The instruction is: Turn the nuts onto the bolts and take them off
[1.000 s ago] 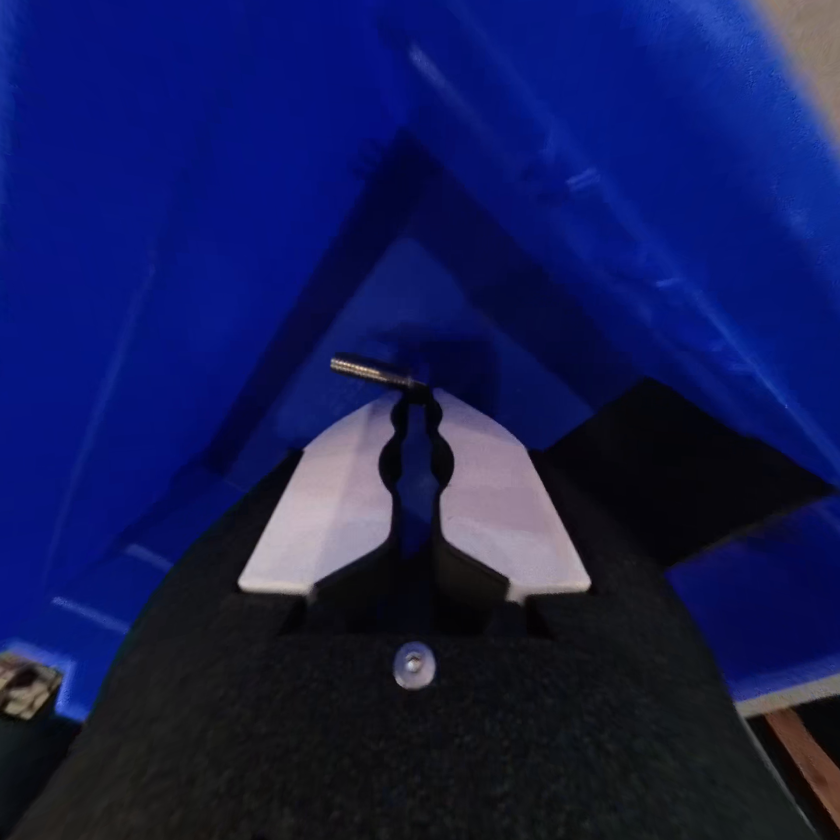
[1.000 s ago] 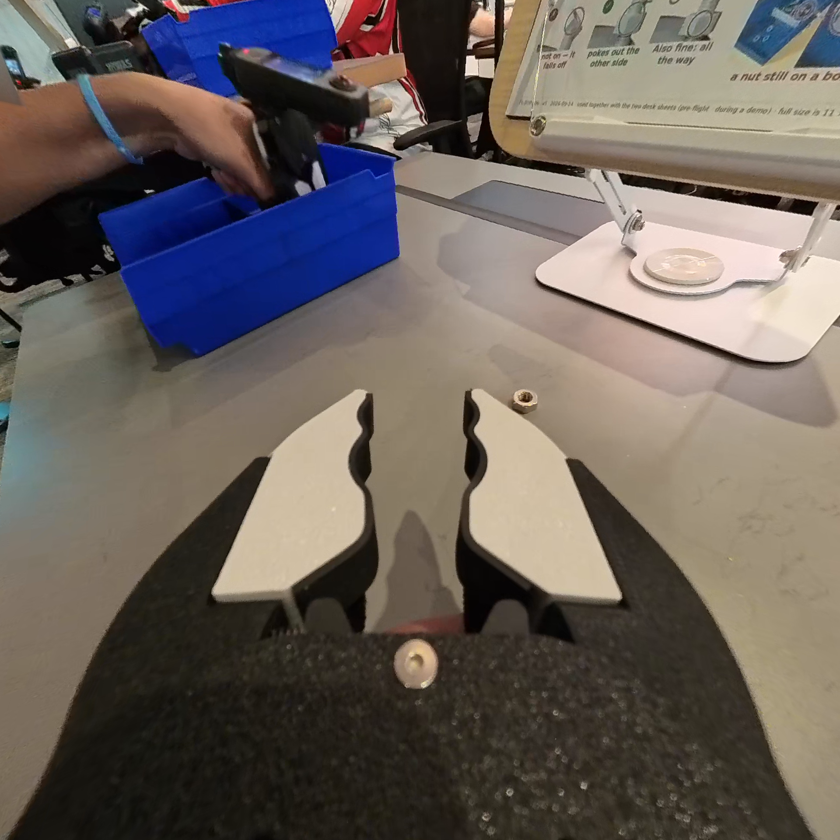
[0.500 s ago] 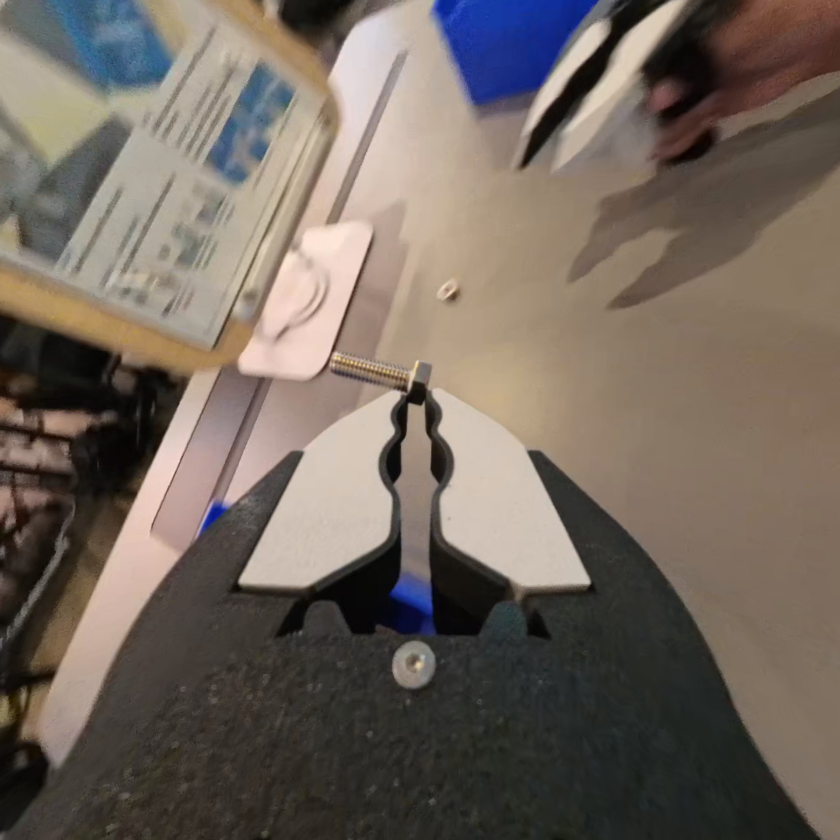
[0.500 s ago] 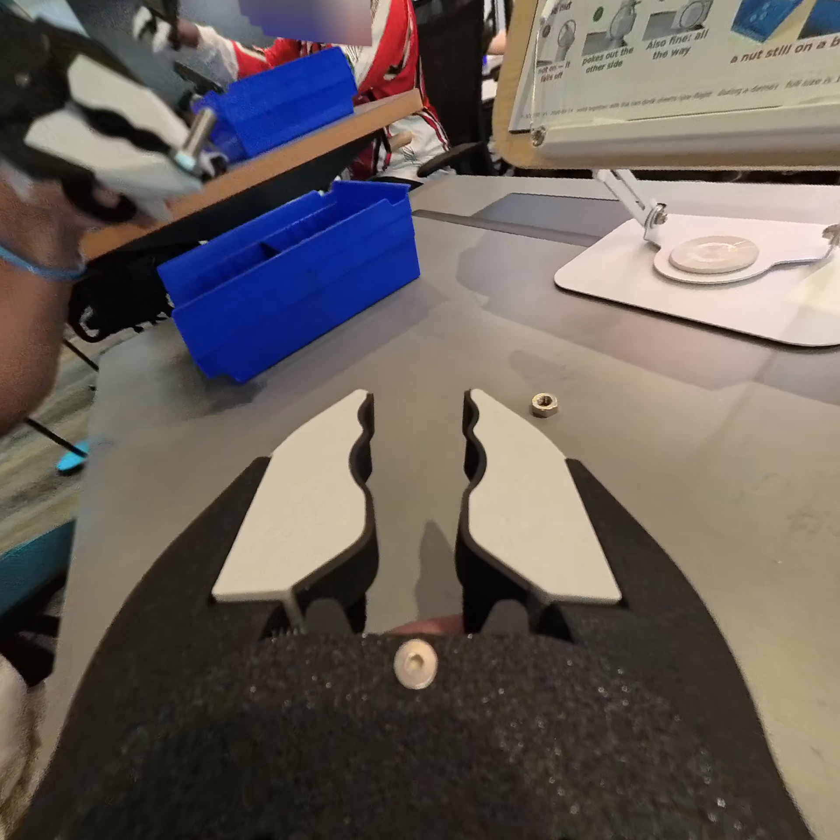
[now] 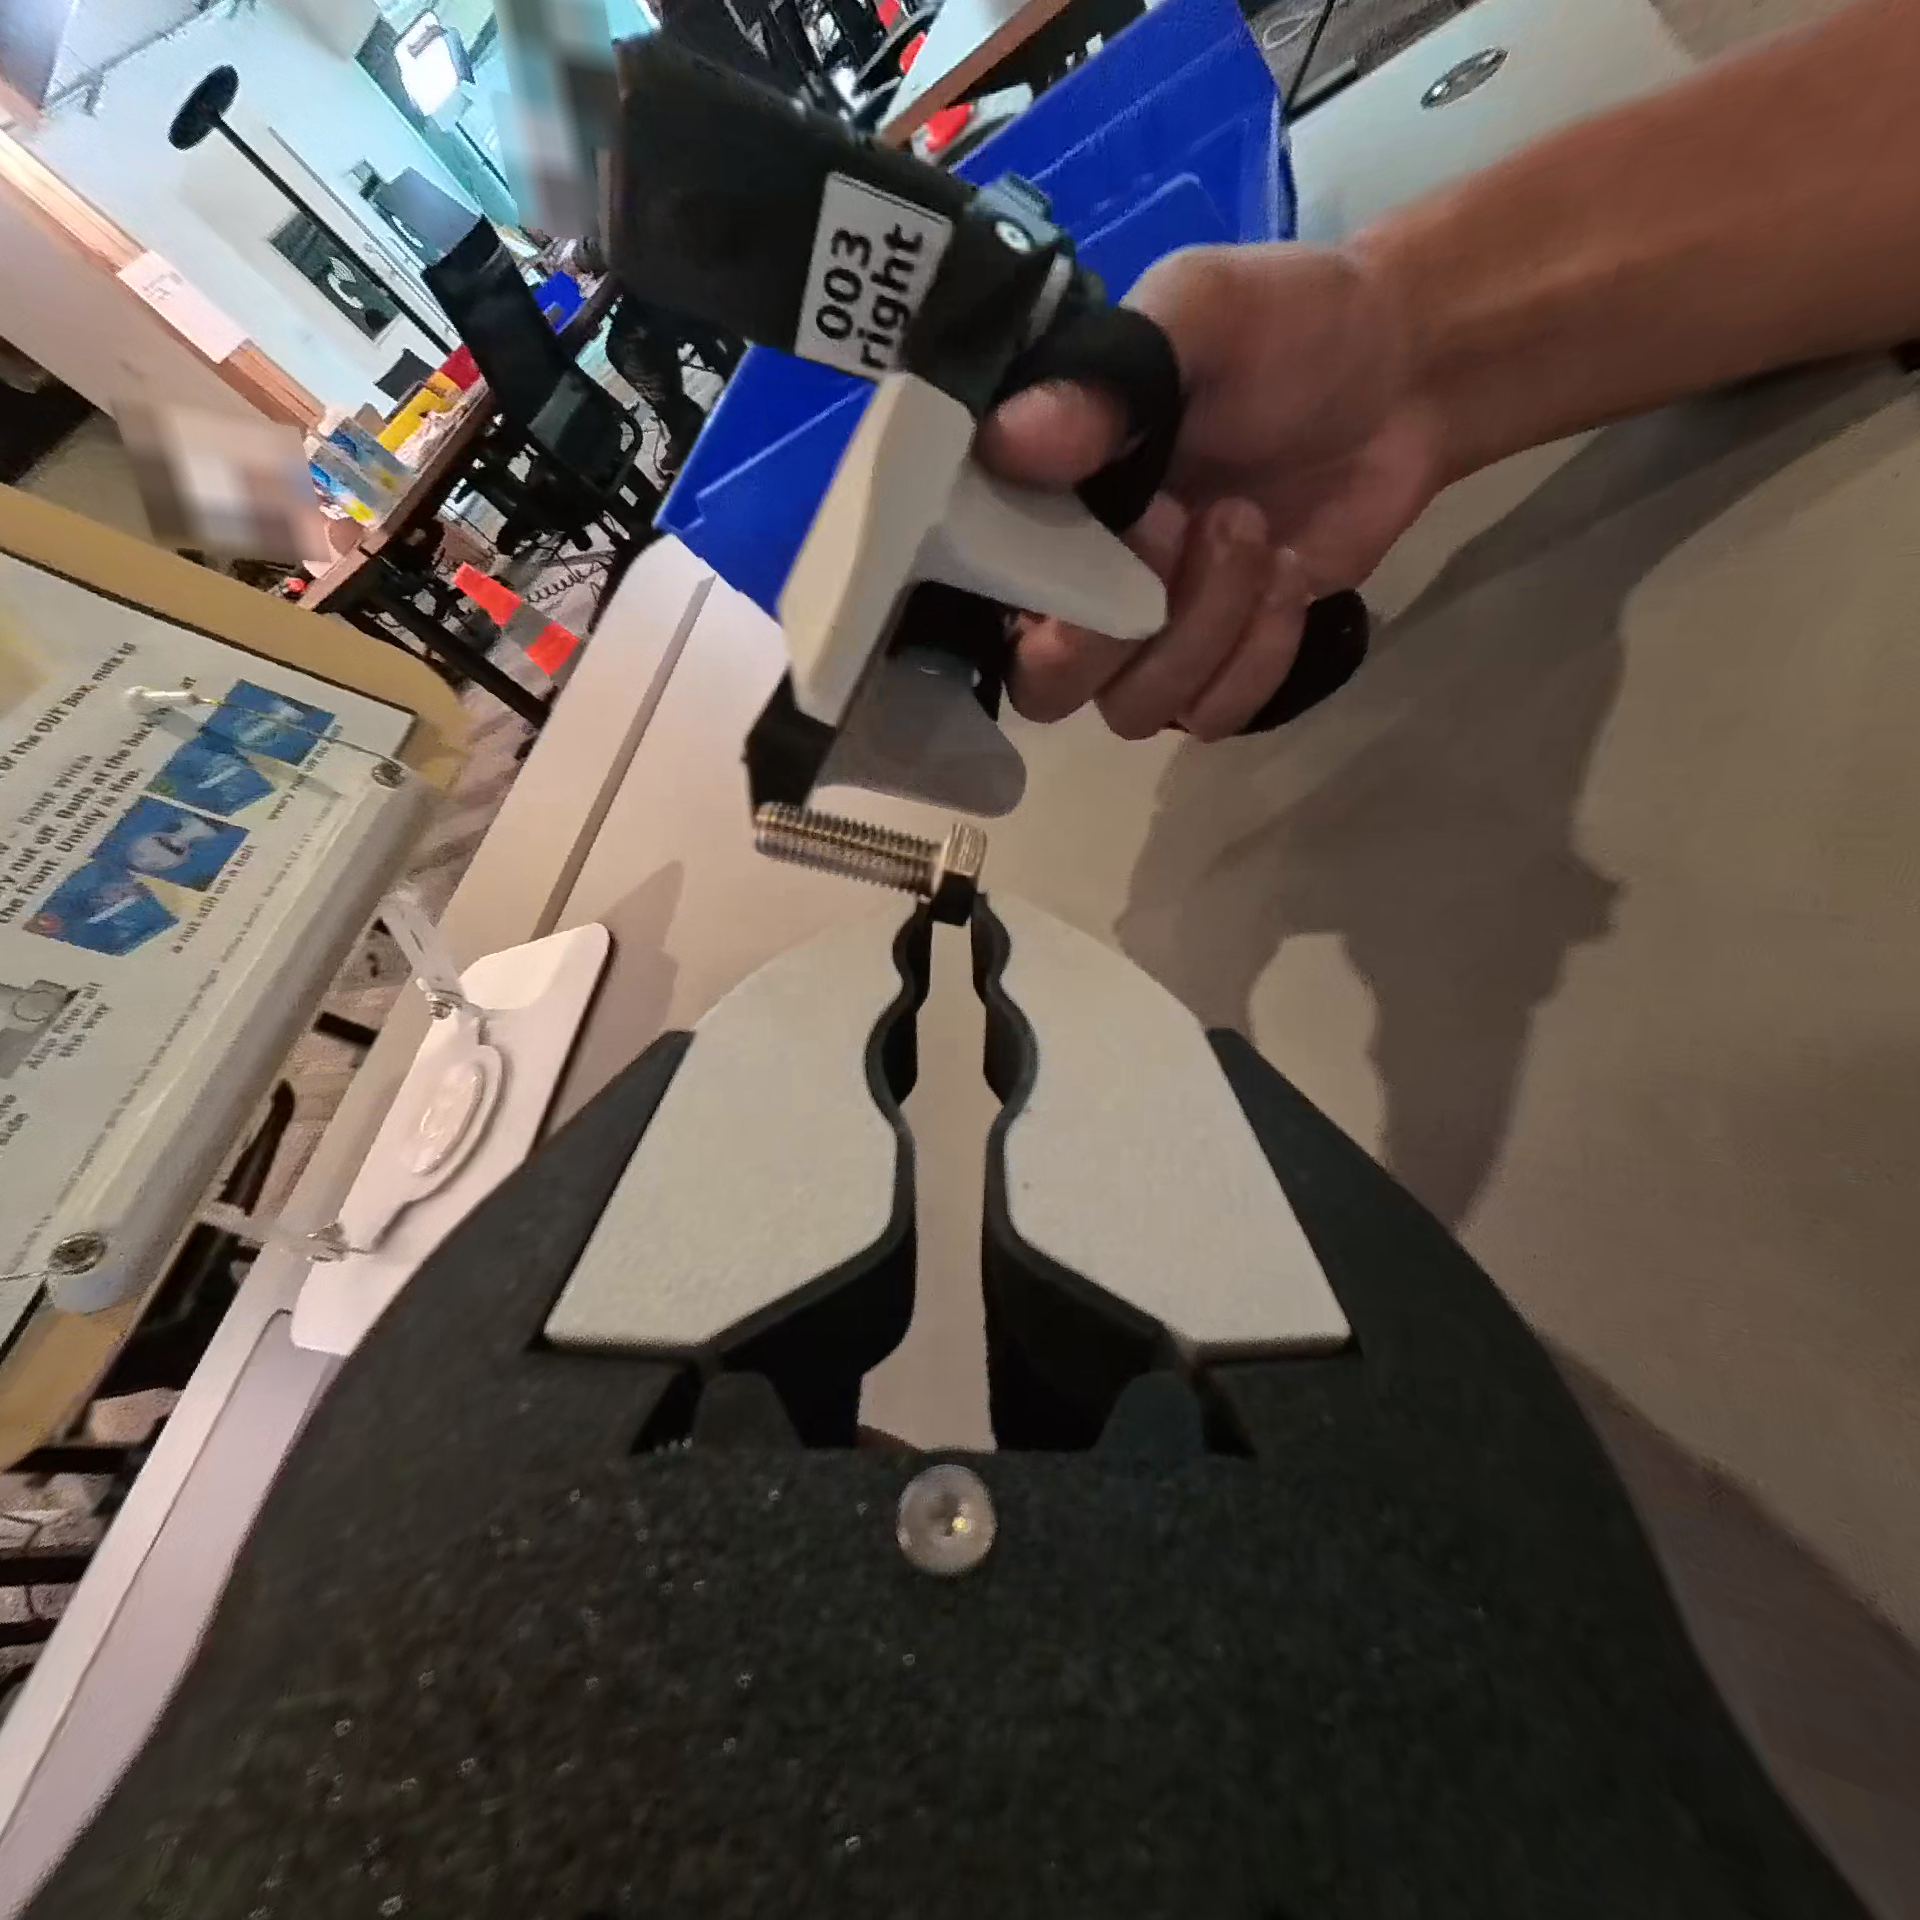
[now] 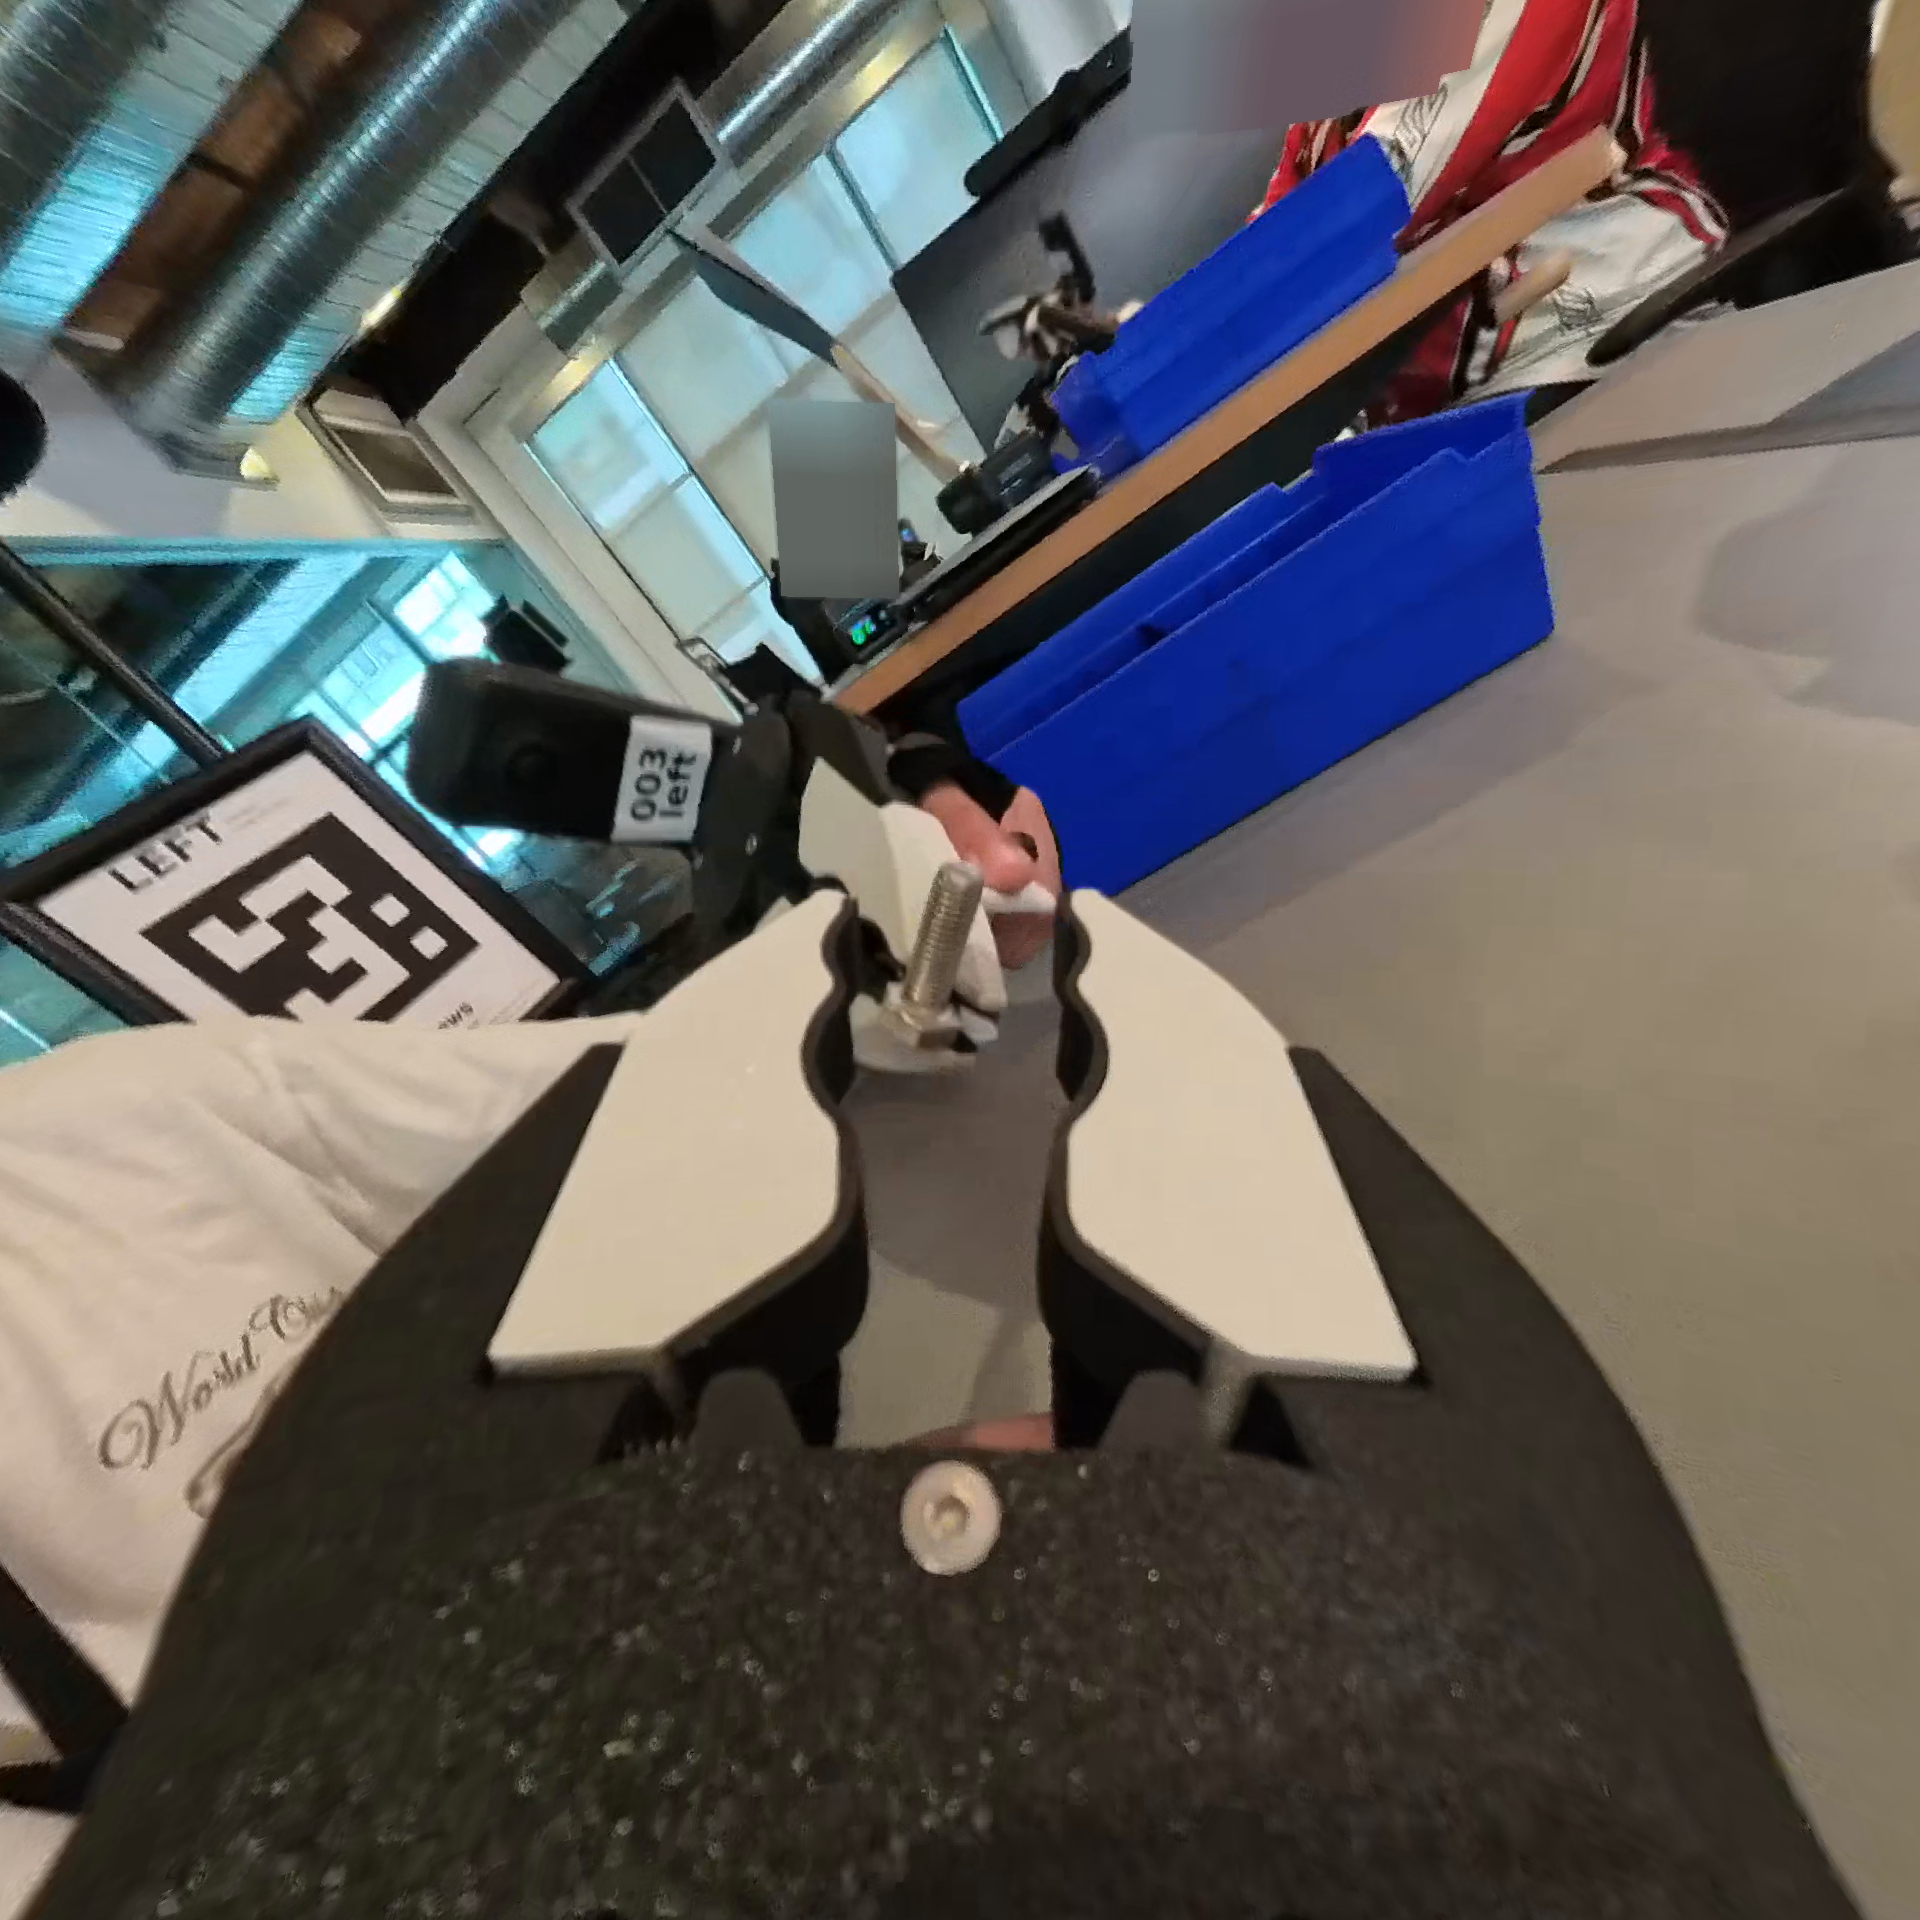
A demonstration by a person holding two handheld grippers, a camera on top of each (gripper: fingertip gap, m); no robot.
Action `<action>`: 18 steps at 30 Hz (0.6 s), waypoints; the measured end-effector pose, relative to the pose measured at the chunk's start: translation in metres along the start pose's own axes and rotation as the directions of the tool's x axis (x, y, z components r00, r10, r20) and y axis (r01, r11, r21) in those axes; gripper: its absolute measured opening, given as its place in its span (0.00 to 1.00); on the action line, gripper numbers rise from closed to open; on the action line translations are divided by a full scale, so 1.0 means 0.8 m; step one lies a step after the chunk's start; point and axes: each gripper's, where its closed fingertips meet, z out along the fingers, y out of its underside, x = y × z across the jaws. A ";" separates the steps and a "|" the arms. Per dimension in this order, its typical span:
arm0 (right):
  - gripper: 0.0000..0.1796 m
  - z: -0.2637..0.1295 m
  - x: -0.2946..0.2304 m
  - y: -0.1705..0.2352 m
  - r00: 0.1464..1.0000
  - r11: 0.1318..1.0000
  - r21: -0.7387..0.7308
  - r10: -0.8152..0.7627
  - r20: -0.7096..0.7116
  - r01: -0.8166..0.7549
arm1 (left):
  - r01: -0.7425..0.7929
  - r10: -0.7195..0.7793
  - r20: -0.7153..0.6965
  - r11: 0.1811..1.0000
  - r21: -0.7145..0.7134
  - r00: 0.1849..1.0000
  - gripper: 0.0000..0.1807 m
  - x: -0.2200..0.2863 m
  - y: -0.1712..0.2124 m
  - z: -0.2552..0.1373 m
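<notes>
Bolt point(image 5: 868, 847): steel, hex head, threaded shank; being held in the air above the grey table point(image 5: 1662, 935), clear of its surface. Likely light, rigid and slick, so prone to pivoting in a narrow grip. The head flats seem the sound place to clamp, leaving the threads free for a nut.

Left gripper point(image 5: 951, 914): fingers nearly together, pinching the bolt head at their tips; shank is jutting out sideways.

Right gripper point(image 6: 951, 935): fingers standing wide apart, carrying nothing, facing the bolt close by. No nut is showing in either view.

Blue bin point(image 6: 1299, 644): sitting toward the table's far edge.

Instruction board on white stand point(image 5: 447, 1101): standing at the table's side edge.
</notes>
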 end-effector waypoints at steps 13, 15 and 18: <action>0.15 0.013 0.004 0.012 0.980 0.983 -0.033 0.181 0.080 -0.179 | -0.002 0.002 -0.012 1.000 -0.014 1.000 0.04 0.008 0.013 0.005; 0.10 0.015 0.005 0.014 0.983 0.985 -0.038 0.172 0.070 -0.169 | -0.006 0.005 -0.012 1.000 -0.013 1.000 0.04 0.009 0.014 0.005; 0.05 0.014 0.008 0.015 0.989 0.990 -0.046 0.139 0.051 -0.136 | 0.007 -0.007 -0.015 1.000 -0.003 1.000 0.04 0.010 0.011 0.005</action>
